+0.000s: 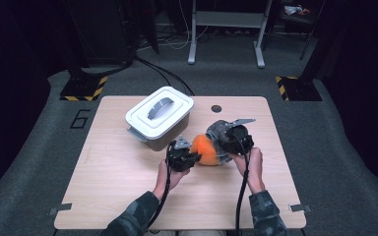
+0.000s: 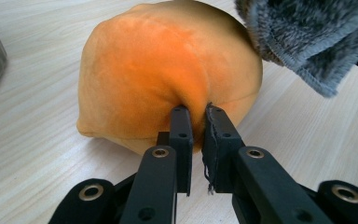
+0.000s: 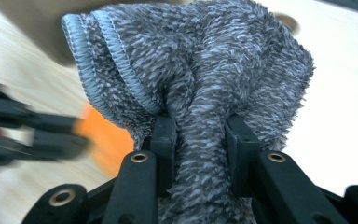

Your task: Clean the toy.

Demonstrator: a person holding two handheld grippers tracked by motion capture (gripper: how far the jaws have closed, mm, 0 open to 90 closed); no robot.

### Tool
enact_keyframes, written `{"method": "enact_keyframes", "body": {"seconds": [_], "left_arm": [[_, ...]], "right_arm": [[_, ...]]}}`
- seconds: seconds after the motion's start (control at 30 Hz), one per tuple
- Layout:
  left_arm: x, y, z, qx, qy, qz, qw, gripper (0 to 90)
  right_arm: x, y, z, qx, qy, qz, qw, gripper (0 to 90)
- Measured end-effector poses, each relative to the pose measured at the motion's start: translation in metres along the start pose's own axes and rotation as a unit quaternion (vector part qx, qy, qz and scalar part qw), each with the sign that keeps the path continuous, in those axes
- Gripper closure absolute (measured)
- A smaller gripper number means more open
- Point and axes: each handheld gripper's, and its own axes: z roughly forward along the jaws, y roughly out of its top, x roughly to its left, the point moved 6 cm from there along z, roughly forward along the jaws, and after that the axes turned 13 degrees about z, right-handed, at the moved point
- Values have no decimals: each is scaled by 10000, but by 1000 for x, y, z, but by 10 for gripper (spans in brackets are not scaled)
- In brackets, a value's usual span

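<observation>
The left gripper (image 2: 197, 109) is pinching the orange plush (image 2: 168, 70). The right gripper (image 3: 200, 123) is clamping a bunched grey cloth (image 3: 200, 60) beside it.

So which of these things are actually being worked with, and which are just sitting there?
In use:
- orange plush, pinched by the left tool
- grey fuzzy cloth, clamped in the right tool

Lying about:
- lidded white box, on the table

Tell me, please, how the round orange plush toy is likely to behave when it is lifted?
The round orange plush toy probably gives easily: its fabric puckers where the left tool pinches it. It looks stuffed and likely light for its size. Held by a fold alone, it may sag or swing, and its rounded shape could roll on the wooden table.
</observation>
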Motion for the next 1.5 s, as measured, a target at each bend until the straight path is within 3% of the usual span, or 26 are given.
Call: {"method": "enact_keyframes", "body": {"seconds": [0.03,0.1,0.23,0.33,0.53,0.83,0.87,1.07,1.33,1.5], "left_arm": [[0,0,0,0,0,0,10000,821],[0,0,0,7,-4,18,10000,821],[0,0,0,6,6,16,10000,821],[0,0,0,45,7,53,10000,821],[0,-1,1,63,-17,26,10000,823],[0,-1,1,25,-17,22,10000,823],[0,-1,1,22,-19,8,10000,823],[0,-1,1,19,-11,28,10000,823],[0,-1,1,27,-2,40,10000,823],[0,-2,2,18,0,34,10000,824]], "right_arm": [[0,0,0,0,0,0,10000,690],[18,4,4,28,134,-172,9998,689],[32,4,15,127,230,-296,9992,687],[33,2,24,206,138,-362,9990,688],[28,1,23,211,113,-325,9992,688],[2,-4,19,162,-166,-146,9996,684],[-5,-6,19,166,-161,-26,9997,684],[-25,-12,19,214,-330,169,9991,684],[-49,-22,24,309,-585,408,9970,686],[-62,-33,32,538,-752,626,9937,686]]}}
